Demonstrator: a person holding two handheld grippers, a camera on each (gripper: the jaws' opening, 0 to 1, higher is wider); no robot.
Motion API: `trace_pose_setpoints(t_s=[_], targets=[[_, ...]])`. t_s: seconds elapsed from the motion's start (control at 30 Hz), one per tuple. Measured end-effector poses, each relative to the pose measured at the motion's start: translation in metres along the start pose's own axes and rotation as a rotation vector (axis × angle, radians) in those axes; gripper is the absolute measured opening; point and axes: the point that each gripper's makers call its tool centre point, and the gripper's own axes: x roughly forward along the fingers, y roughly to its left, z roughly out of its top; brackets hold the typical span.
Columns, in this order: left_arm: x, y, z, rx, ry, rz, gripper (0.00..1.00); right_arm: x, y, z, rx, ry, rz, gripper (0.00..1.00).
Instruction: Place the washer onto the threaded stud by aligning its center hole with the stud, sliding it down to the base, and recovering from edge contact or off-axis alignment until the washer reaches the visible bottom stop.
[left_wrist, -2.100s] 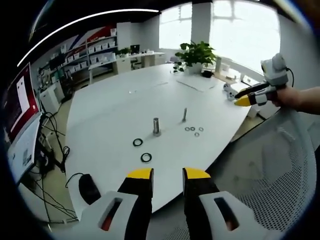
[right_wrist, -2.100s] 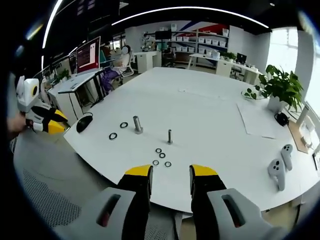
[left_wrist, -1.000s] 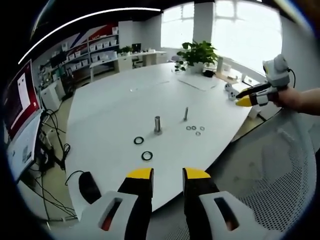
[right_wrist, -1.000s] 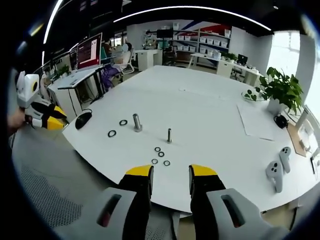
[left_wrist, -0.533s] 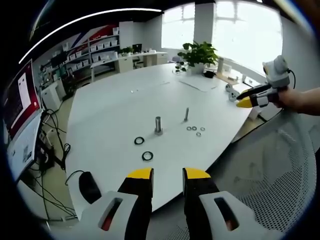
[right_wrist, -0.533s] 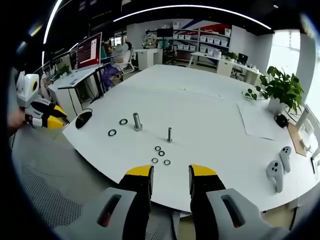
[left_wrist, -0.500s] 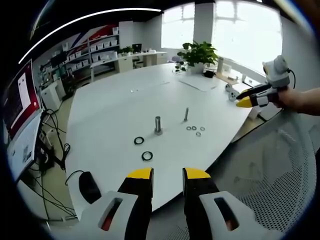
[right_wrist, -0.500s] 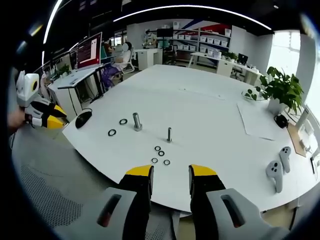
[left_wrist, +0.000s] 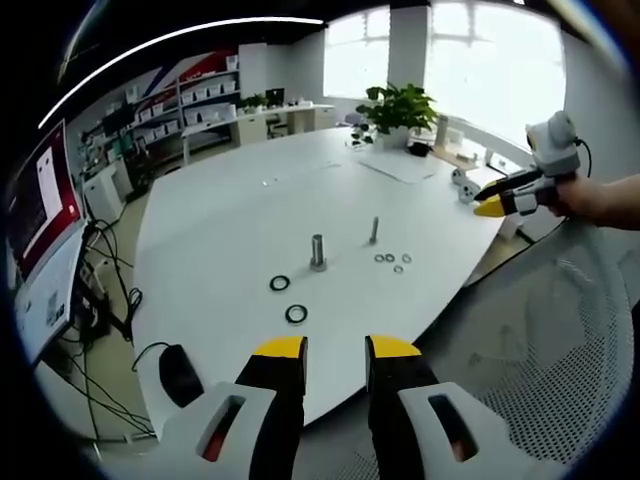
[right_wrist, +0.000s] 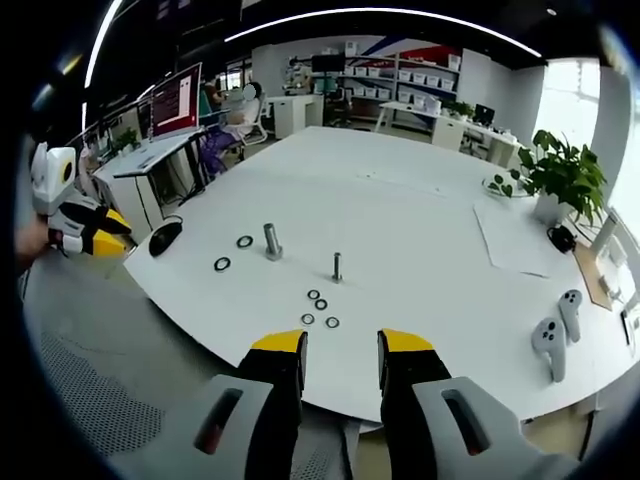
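I hold both grippers off the near edge of the table, well short of the parts. The right gripper has its fingers spread and empty; the left gripper is likewise released, grasping nothing. Nearest my right gripper lie four small washers in a loose cluster, flat on the surface; just beyond them stands the thin threaded stud, upright. To its left stands a thicker bolt with two larger dark washers beside it. I judge the small washers light, rigid and slippery on the smooth white top; lying flat, they offer little edge, so I would pinch one across its rim and expect it to slide or tip. Farther back sit controllers, a potted plant, desks, monitors and shelving in an open office.
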Motion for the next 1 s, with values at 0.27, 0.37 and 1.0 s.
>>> trace_pose_setpoints(t_s=[0.27, 0.37, 1.0], targets=[[-0.0001, -0.0011, -0.0011, 0.001, 0.003, -0.008, 0.21, 0.0001, -0.0019, -0.0004, 0.002, 0.003, -0.011, 0.31], [-0.0004, -0.0009, -0.0013, 0.002, 0.002, -0.009, 0.21, -0.0006, -0.0002, -0.0001, 0.000, 0.000, -0.011, 0.31], [0.0013, -0.0012, -0.0059, 0.011, 0.028, -0.004, 0.21, 0.0002, 0.0013, -0.0012, -0.007, 0.003, 0.003, 0.31]])
